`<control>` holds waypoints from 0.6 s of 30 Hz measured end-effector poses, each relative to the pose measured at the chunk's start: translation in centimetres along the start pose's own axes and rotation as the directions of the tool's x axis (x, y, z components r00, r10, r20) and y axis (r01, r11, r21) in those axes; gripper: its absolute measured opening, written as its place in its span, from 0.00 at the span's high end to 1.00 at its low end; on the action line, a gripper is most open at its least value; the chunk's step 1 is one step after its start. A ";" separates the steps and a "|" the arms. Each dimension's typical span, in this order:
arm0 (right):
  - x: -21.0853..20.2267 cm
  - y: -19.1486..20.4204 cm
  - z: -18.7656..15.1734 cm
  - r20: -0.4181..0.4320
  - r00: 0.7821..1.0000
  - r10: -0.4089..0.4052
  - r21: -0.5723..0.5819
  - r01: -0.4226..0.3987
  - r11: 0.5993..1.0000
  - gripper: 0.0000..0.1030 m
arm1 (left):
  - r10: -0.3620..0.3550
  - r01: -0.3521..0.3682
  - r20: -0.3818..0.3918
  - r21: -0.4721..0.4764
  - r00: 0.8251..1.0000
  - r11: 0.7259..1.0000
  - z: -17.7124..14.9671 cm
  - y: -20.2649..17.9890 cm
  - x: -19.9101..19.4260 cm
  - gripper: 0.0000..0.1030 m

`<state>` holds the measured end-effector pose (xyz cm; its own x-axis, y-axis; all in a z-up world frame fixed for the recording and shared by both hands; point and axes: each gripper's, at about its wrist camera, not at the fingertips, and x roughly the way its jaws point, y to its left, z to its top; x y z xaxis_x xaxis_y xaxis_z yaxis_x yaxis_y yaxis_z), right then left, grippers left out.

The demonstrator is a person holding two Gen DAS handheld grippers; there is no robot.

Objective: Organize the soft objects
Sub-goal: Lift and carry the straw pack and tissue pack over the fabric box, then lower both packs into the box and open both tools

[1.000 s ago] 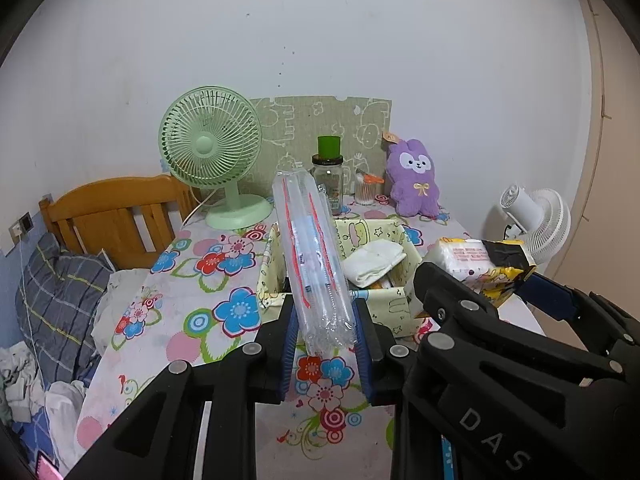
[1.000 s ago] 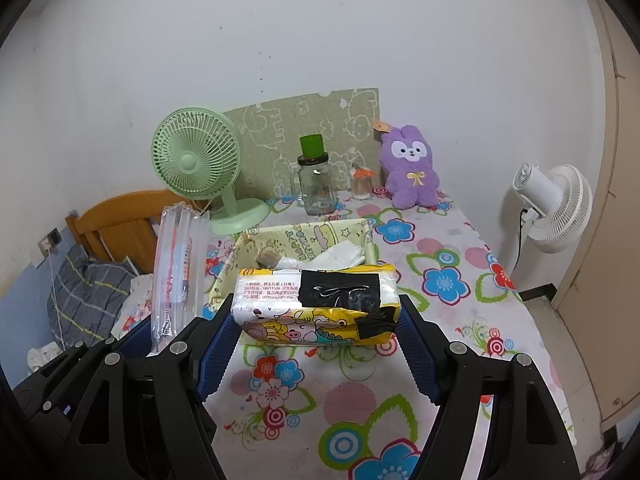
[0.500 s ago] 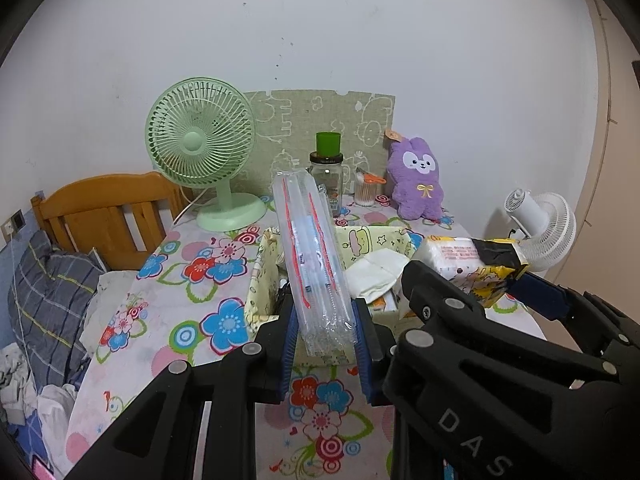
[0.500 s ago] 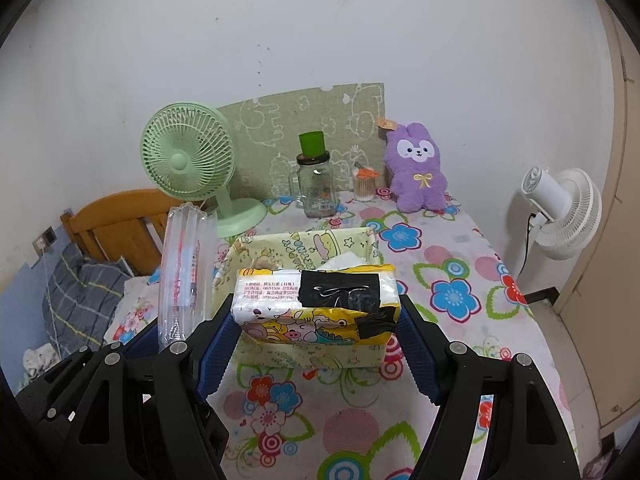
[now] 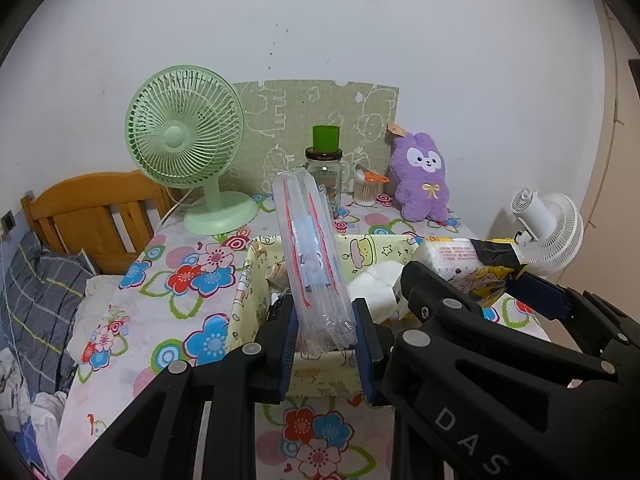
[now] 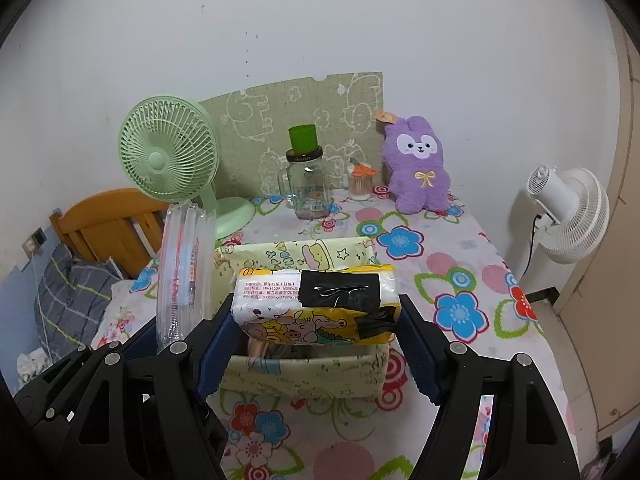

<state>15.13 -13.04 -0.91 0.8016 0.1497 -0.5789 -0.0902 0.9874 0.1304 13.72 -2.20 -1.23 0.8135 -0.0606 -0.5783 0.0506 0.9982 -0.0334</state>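
Floral table [image 6: 460,240]; right view: jar handle [image 6: 283,186].

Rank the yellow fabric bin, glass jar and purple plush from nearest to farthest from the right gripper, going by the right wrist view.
1. Yellow fabric bin, directly below the right gripper.
2. Glass jar, mid-table, behind the bin.
3. Purple plush, back right by the wall.
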 end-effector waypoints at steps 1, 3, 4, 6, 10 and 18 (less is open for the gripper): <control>0.3 0.0 0.1 -0.002 1.000 -0.001 -0.001 0.001 1.000 0.25 | 0.000 0.000 -0.003 -0.002 1.000 1.000 0.0 0.0 0.3 0.75; 1.0 0.0 0.2 -0.009 1.000 -0.003 -0.001 0.003 1.000 0.25 | -0.001 0.001 -0.010 -0.004 1.000 1.000 0.2 0.1 0.9 0.75; 1.3 -0.1 0.3 -0.012 1.000 -0.003 0.001 0.003 1.000 0.25 | -0.001 0.001 -0.012 -0.004 1.000 1.000 0.2 0.1 1.2 0.75; 2.0 -0.2 0.3 -0.020 1.000 -0.004 0.005 0.004 1.000 0.25 | -0.002 0.002 -0.022 -0.004 1.000 1.000 0.3 0.2 1.9 0.75; 3.5 -0.4 0.4 -0.035 0.999 -0.002 0.010 0.002 1.000 0.25 | -0.005 0.004 -0.044 -0.009 0.999 1.000 0.5 0.3 3.4 0.74; 6.6 -0.4 -0.1 -0.078 0.997 0.004 0.010 -0.004 1.000 0.25 | -0.008 0.005 -0.104 -0.027 0.995 1.000 0.0 0.8 6.3 0.70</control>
<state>20.42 -12.50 -4.84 0.7523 0.1577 -0.6397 -0.0874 0.9862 0.1403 18.86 -1.76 -4.87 0.7483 -0.0678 -0.6599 0.0391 0.9975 -0.0582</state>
